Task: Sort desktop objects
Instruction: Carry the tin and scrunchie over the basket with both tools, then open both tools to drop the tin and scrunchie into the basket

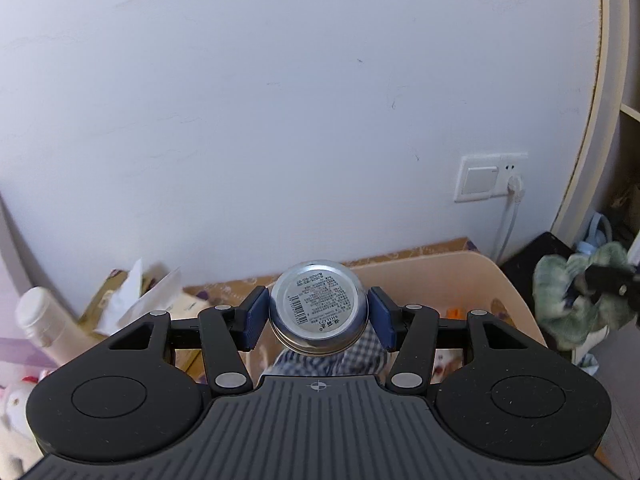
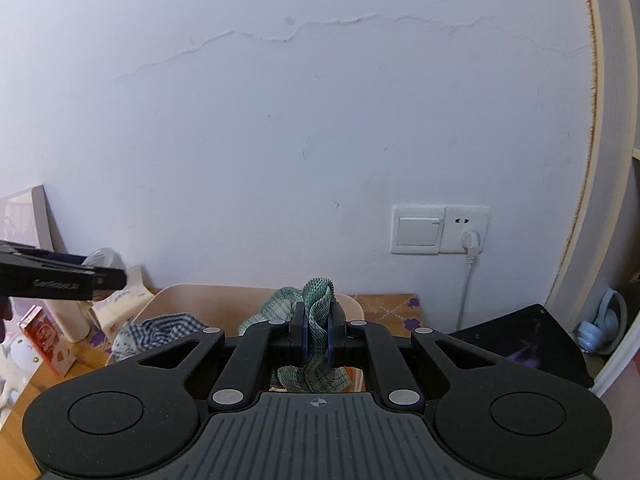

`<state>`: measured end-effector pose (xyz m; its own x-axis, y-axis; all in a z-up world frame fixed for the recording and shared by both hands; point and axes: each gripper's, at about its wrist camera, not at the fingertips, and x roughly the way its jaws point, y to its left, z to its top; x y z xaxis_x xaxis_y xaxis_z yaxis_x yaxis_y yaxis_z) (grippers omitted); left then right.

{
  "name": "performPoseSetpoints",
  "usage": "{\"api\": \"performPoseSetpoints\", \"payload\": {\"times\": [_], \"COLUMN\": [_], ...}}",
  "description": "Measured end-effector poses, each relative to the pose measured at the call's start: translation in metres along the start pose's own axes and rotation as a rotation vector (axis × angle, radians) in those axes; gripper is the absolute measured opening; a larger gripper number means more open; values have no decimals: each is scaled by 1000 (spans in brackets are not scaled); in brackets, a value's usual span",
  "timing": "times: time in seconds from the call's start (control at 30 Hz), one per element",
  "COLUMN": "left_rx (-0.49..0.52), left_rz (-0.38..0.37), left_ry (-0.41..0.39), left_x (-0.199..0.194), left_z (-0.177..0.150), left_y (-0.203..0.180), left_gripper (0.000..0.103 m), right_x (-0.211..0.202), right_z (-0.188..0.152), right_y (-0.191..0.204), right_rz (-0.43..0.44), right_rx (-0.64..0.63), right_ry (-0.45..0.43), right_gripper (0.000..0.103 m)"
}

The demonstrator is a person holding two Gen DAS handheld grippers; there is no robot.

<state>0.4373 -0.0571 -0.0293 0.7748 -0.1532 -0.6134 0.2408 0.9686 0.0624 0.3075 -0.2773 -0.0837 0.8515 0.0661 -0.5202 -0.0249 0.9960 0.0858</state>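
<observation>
Your left hand-held gripper (image 1: 318,314) pinched silver tin (image 1: 318,310) by rim, above beige bin (image 1: 516,300): rigid, slick, squeeze sides. Right hand-held gripper (image 2: 318,334) pressed together on green cloth (image 2: 318,320), bin at 12 o'clock: soft, light, limp.

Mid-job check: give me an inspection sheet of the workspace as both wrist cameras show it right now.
Surface: wooden desk, partly under a patterned mat.
Job's things: round tin, base toward the camera, held above the beige bin; green cloth held over the same bin; checked cloth draped on the bin's left rim.
Clutter: white bottle, red box, papers, blue headphones.
Grippers: left tool clamped on the tin's sides; right tool shut on the green cloth.
Cables: white cord runs down from the wall socket.
Surroundings: white wall with a long crack; shelf edge at right.
</observation>
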Motion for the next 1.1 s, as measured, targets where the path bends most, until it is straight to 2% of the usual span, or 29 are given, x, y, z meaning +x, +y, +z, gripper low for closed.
{"api": "performPoseSetpoints", "payload": {"times": [0.23, 0.5, 0.57, 0.6, 0.63, 0.67, 0.7, 0.87, 0.97, 1.03, 1.1], "left_rx": [12, 11, -5, -9, -6, -3, 0, 7, 16, 11, 3], "left_rz": [-11, -41, -57, -60, -55, -47, -45, -52, -44, -44, -45], "left_ry": [72, 212, 223, 217, 209, 201, 195, 213, 211, 206, 199], "left_x": [52, 99, 104, 104, 103, 102, 102, 100, 94, 88, 80], "left_z": [-4, -18, -21, -22, -23, -23, -23, -22, -23, -22, -22], "left_y": [-8, -12, -12, -11, -10, -11, -11, -12, -13, -13, -13], "left_gripper": [55, 56, 58, 66, 74, 76, 78, 81, 81, 81, 81], "right_x": [49, 99, 105, 105, 107, 107, 107, 104, 97, 93, 88], "right_z": [-4, -18, -23, -24, -26, -27, -28, -27, -24, -22, -20], "right_y": [13, 23, 23, 21, 18, 17, 18, 20, 25, 28, 28], "right_rz": [-6, -5, -5, -2, 7, 15, 19, 20, 0, 2, 1], "right_rx": [12, 4, 25, 44, 71, 84, 84, 63, 42, 30, 25], "right_ry": [62, 202, 231, 241, 252, 260, 266, 274, 268, 266, 265], "right_gripper": [8, 12, 17, 18, 28, 35, 38, 65, 78, 81, 89]}}
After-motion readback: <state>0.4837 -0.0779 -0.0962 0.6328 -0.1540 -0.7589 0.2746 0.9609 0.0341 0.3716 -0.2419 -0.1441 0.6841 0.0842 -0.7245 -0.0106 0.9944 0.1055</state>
